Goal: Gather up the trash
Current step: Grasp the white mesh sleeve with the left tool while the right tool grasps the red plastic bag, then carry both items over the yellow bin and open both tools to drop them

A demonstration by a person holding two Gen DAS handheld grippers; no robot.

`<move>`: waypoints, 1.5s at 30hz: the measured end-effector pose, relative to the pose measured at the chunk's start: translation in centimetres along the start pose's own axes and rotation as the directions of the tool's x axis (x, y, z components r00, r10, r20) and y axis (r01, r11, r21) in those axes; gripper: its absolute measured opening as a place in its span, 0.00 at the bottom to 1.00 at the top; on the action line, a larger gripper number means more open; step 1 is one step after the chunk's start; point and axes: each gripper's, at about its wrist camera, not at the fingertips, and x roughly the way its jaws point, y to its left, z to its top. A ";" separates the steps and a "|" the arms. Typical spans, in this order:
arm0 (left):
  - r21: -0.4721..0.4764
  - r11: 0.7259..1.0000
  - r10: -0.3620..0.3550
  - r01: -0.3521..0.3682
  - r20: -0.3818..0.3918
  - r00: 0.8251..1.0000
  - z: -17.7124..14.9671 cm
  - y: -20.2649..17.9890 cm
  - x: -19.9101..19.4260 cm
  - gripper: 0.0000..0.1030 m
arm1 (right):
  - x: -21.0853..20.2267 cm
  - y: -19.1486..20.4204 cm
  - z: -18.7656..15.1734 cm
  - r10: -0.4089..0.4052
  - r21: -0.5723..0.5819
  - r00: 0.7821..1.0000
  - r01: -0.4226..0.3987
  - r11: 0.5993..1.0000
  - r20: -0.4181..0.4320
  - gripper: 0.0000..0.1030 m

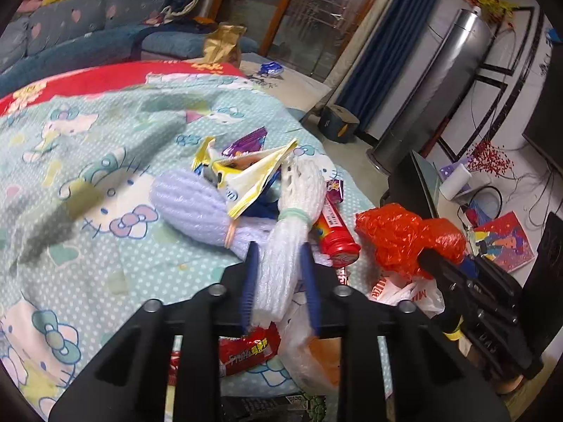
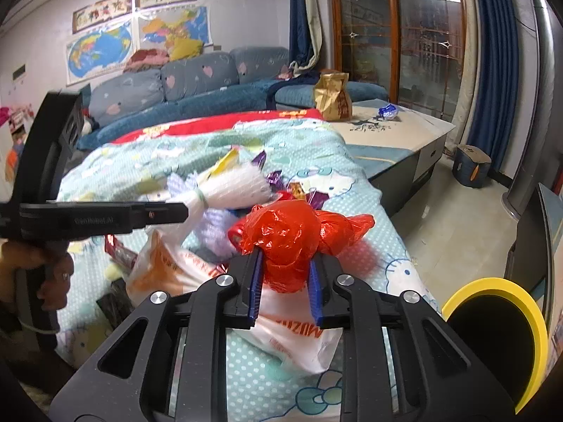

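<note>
Each claw has a matte black frame with triangular cut-outs, four round silver screw heads across its arms, and two narrow blue ribbed pads. The left claw, seen from the side in the right wrist view, carries small pale lettering. The right claw looks the same.

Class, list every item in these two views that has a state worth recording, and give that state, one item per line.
left hand-held gripper: shut on the white foam net
white foam net: bunched, tied with a green band
right hand-held gripper: shut on the red plastic bag
red plastic bag: crumpled, gripped
yellow-rimmed bin: open
red tube: lying on the bedspread, cap on
gold snack bag: upright
</note>
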 end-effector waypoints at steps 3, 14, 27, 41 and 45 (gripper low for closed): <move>0.027 1.000 0.005 -0.006 0.035 0.999 0.3 -0.7 -0.8 0.15 | -0.5 -0.4 0.3 -0.009 0.016 1.000 0.009 1.000 0.024 0.14; 0.124 0.991 -0.060 0.043 0.139 0.988 1.6 -5.2 -4.4 0.13 | -2.9 -3.0 1.3 -0.076 0.078 0.993 0.069 0.995 0.093 0.14; 0.201 0.975 -0.129 0.100 0.139 0.982 1.1 -9.9 -5.0 0.13 | -6.0 -6.1 0.1 -0.158 0.152 0.982 0.141 0.978 0.107 0.13; 0.281 0.947 -0.181 0.152 0.079 0.980 -0.3 -14.4 -3.1 0.13 | -8.0 -11.0 -2.0 -0.257 0.263 0.963 0.227 0.938 0.085 0.13; 0.303 0.938 -0.192 0.167 0.053 0.980 -0.9 -15.8 -2.3 0.13 | -8.4 -12.5 -3.0 -0.285 0.305 0.956 0.252 0.918 0.067 0.13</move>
